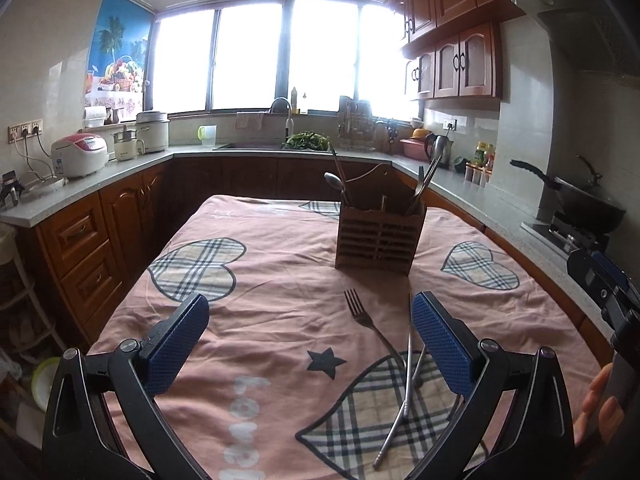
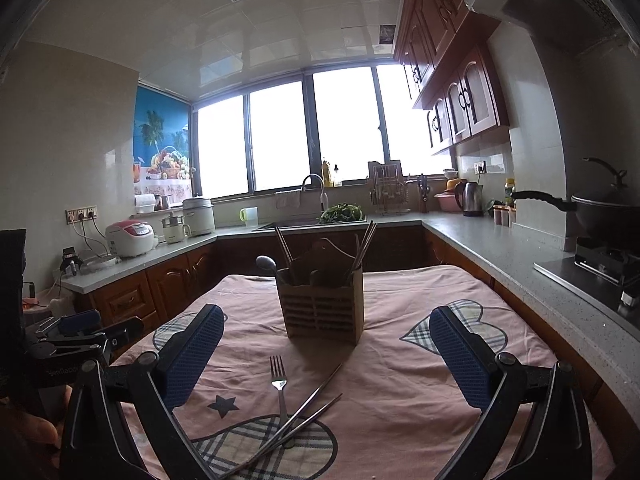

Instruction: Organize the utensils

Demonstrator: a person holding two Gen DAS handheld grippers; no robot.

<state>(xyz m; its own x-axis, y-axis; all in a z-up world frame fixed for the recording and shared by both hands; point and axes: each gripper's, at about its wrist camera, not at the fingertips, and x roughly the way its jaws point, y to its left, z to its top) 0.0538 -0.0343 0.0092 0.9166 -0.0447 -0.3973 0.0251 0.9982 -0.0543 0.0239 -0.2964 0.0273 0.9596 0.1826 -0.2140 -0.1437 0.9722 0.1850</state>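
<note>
left gripper (image 1: 310, 336): blue pads spread wide, nothing between them, above near left of pink heart-print tablecloth (image 1: 256, 280)
fork: silver metal fork (image 1: 362, 316) flat on cloth, near centre, tines toward far side
chopsticks: two steel chopsticks (image 1: 408, 364) crossing the fork's handle, just right of it
holder: slatted wooden utensil holder (image 1: 378, 240) upright, far centre, spoon and chopsticks inside
right gripper (image 2: 326, 352): jaws wide apart, empty, over near cloth

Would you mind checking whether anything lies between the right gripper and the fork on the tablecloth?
Nothing visible blocks it. The right gripper is open above the cloth and the fork lies in plain view ahead. Only its handle end is crossed by the metal chopsticks; the tines are clear.
</note>
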